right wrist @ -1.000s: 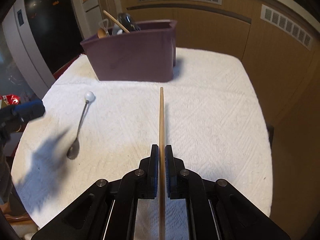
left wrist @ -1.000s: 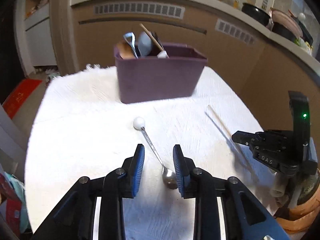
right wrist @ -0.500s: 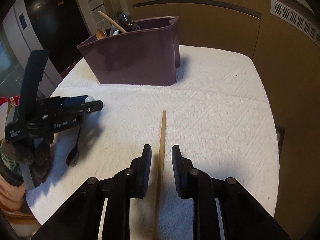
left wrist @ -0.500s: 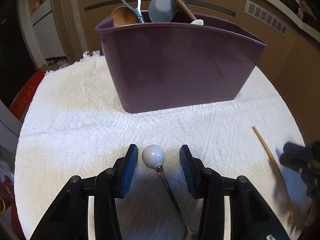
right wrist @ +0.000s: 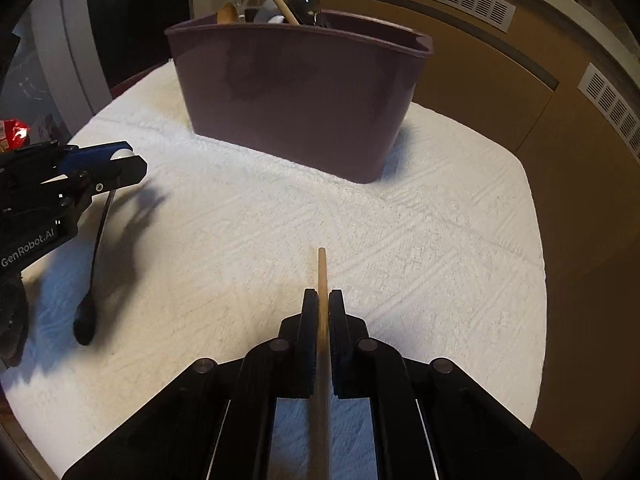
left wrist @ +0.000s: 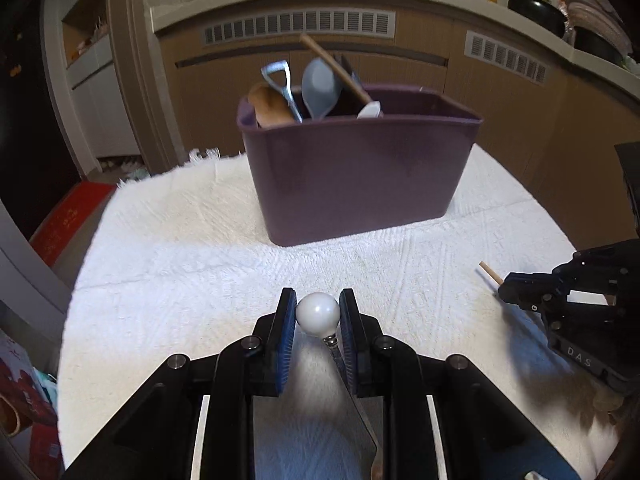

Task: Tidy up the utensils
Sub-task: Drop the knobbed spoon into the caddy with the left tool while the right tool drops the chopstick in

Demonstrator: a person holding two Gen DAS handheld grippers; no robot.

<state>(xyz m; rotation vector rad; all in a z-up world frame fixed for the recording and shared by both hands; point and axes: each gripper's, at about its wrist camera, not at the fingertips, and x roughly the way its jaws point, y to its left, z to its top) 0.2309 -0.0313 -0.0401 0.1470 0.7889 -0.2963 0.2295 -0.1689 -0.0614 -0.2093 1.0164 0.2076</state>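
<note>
The purple bin (left wrist: 356, 184) stood toward the far side of the bench (left wrist: 168, 264), which was covered by a white textured cloth (right wrist: 400, 240). Several utensils stuck up out of the bin's left end: a wooden spoon (left wrist: 270, 106), a metal utensil with a looped handle (left wrist: 280, 80), a grey-blue ladle (left wrist: 320, 88), a slanting wooden stick handle (left wrist: 336, 68) and a small white piece (left wrist: 370, 110) at the rim.

Well in front of the bin, on the near side of the cloth, the left claw (left wrist: 318, 314) was closing on the white ball end (left wrist: 318, 314) of a thin metal spoon (right wrist: 94, 248). Both blue pads (left wrist: 286, 344) touched the ball, one on each side. In the right wrist view the spoon hung down from that claw, its shaft slanting and its dark bowl (right wrist: 85, 322) low over or on the cloth; whether it touched the cloth could not be told.

To the right of the left claw, and also in front of the bin, the right claw (right wrist: 323, 300) was clamped on a wooden chopstick (right wrist: 322, 280). The stick ran straight between the two fingers, with a short length sticking out ahead of the tips toward the bin and the rest passing back under the claw body. In the left wrist view only the stick's tip (left wrist: 490, 272) showed beyond the right claw (left wrist: 505, 289), raised slightly above the cloth, which carried its shadow.

A person's hand (right wrist: 12, 312) holding the left device was partly visible at the left edge of the right wrist view.
</note>
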